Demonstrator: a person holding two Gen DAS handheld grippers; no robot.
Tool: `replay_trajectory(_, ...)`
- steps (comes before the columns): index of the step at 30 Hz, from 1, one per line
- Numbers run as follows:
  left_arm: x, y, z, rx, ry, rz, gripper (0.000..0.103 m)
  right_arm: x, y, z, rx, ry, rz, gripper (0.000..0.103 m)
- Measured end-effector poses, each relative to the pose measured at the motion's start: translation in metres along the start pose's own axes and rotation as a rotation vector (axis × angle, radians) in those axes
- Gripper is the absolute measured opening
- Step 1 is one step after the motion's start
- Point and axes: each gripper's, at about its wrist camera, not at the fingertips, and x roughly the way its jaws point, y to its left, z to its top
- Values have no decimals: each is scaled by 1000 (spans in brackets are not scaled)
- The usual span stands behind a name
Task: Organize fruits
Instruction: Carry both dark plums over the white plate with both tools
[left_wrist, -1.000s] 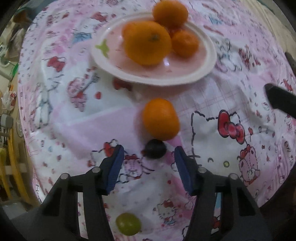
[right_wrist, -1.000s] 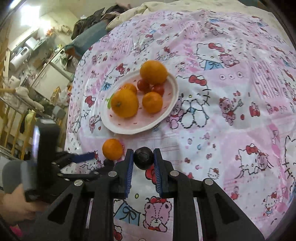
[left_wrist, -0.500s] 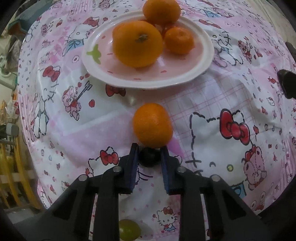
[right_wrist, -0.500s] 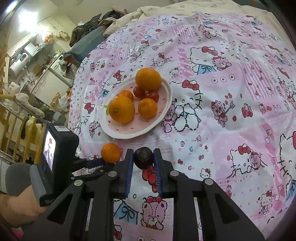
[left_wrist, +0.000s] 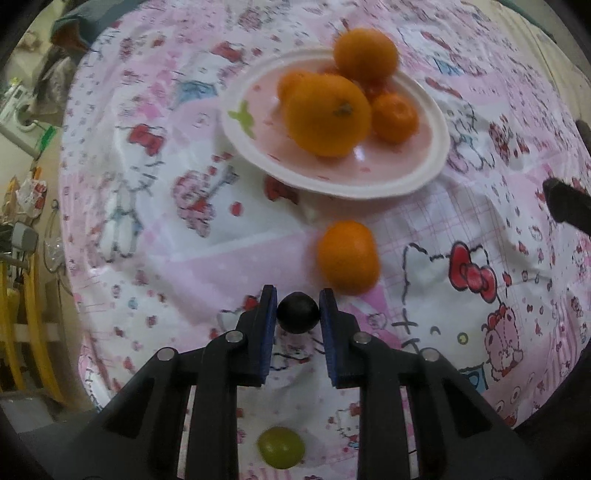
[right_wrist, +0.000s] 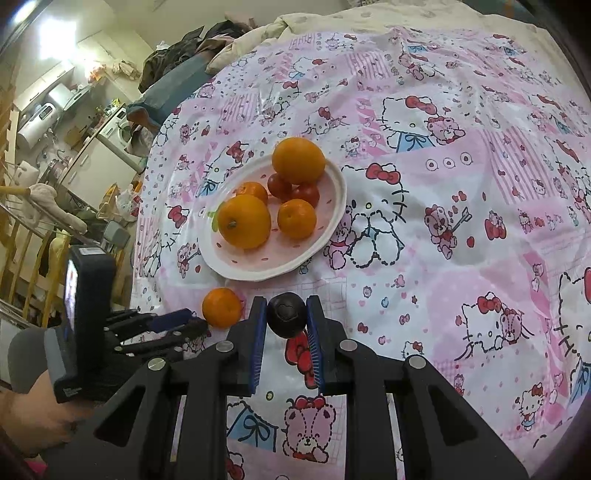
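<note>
Both hand-held grippers pinch dark round fruits.
Left hand-held gripper (left_wrist: 297, 312) clamps one dark grape (left_wrist: 297, 312); right hand-held gripper (right_wrist: 286, 315) clamps another dark fruit (right_wrist: 286, 315).

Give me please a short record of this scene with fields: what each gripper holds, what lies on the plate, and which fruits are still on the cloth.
left gripper: jaws shut on a dark grape
right gripper: jaws shut on another dark fruit
plate: oranges and small red fruits
loose on tablecloth: one small orange, one green grape
</note>
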Motion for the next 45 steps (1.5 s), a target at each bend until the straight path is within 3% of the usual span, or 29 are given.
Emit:
replay_trajectory(18, -38, 60, -1, -136, -167, 24, 20, -14, 19, 22, -14, -70, 34, 23)
replay_trajectory(29, -77, 71, 35, -158, -258, -26, 20, -29, 7, 42, -10, -133, 29, 23)
replay_trajectory(36, -81, 68, 65, -114, -274, -27, 20, -23, -5, 66, -9, -159, 5, 23)
replay_trajectory(45, -62, 71, 97, -105, -238, -57, 20, -6, -17, 86, 18, -126, 27, 23)
